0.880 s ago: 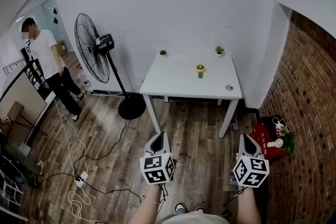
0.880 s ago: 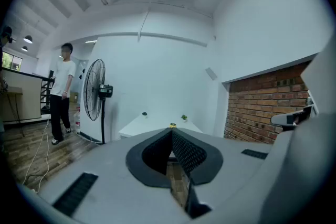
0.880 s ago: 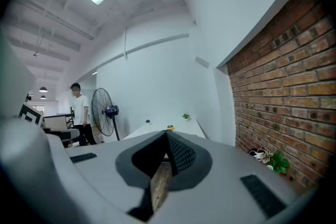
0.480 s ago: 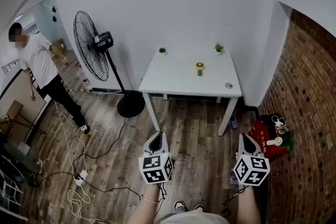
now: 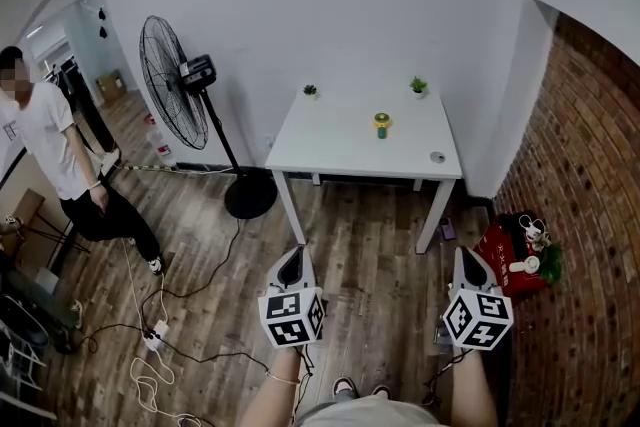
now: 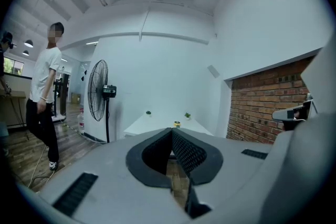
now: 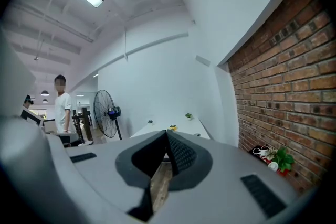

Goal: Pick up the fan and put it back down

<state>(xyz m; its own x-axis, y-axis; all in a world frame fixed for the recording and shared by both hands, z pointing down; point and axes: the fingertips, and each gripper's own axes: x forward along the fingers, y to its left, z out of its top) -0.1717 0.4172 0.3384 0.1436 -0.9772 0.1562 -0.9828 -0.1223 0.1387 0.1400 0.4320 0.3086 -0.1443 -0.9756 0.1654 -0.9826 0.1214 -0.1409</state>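
While the small yellow-and-green fan [image 5: 382, 125] stood upright on the white desk [image 5: 330, 153], a little behind the desk's middle, both grippers hung well apart from it, low over the wooden floor [image 5: 370, 250] in front of the desk. Nothing touched the fan. In the left gripper view it [image 6: 177, 124] showed as a tiny spot just above the jaw tips, and likewise in the right gripper view [image 7: 172, 127].

Two little potted plants sat at the desk's back corners, one on the left [image 5: 311, 91] and one on the right [image 5: 418, 86]. A small round object [image 5: 437, 157], too small to identify, lay near the front right corner.

The left gripper [image 5: 293, 261] was clenched on nothing, its jaws pressed together at the tips, as its own view showed [image 6: 171, 130]. The right gripper [image 5: 468, 261] was likewise closed and empty [image 7: 167, 132]. Each pointed toward the desk.

Left of the desk, against the white wall, stood a tall black pedestal fan [image 5: 176, 97] on a round base. Further left a person [image 5: 55, 150] in a white shirt and dark trousers stood on the floor, with cables [image 5: 150, 340] trailing nearby. At the right, by the brick wall [image 5: 590, 215], sat a red bag [image 5: 503, 255].
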